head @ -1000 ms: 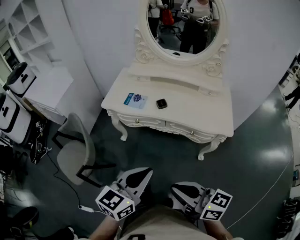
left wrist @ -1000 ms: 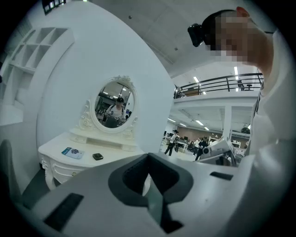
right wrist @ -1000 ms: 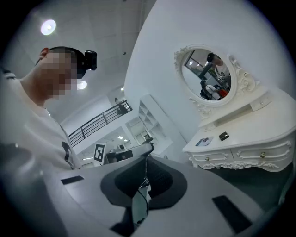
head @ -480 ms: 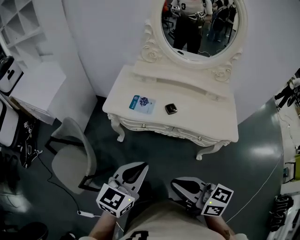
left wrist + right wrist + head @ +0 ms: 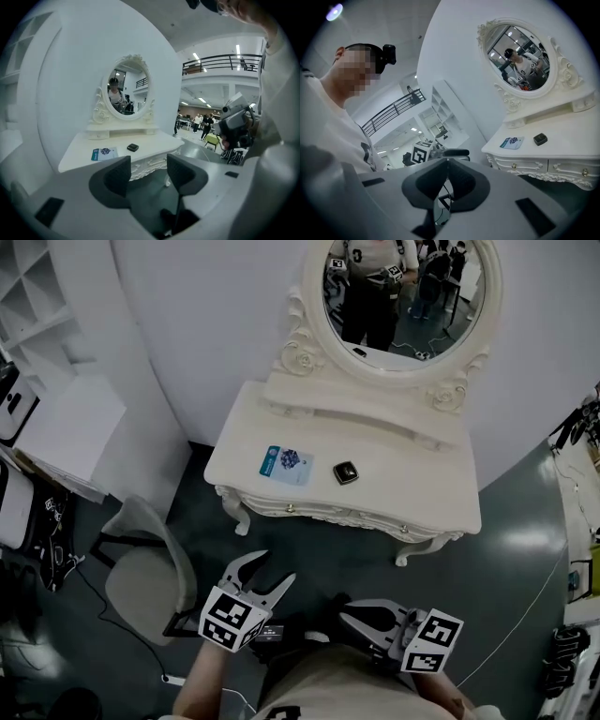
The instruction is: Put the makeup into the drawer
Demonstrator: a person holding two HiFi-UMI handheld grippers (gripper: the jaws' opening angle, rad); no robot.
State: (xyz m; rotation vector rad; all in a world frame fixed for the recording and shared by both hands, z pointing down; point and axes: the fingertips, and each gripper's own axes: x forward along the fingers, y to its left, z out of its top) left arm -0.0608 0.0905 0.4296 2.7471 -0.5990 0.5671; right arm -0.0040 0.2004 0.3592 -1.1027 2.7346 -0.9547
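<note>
As we face the dressing table (image 5: pixel 412 486), both tools sit low in the head view, over the dark floor (image 5: pixel 525 559) and well apart from the table. The left gripper (image 5: pixel 273 569) has its jaws spread wide; they have just been opening, and between them we see only floor and the table's front beyond, with nothing held. The right gripper (image 5: pixel 346 615) has its jaws pressed together with nothing between the pads, and it points toward the left of the head view.

The makeup lies on the tabletop. A small black compact (image 5: pixel 346 472) rests near the middle, and a blue packet (image 5: pixel 286 464) lies flat just to its left, close by but not touching. Both sit in front of the raised shelf below the oval mirror (image 5: pixel 403 287). The two drawers (image 5: pixel 543 166) under the front edge are closed, each with a small knob.

A pale chair (image 5: pixel 141 568) stands on the floor off the table's left corner, to the left of the left gripper.
</note>
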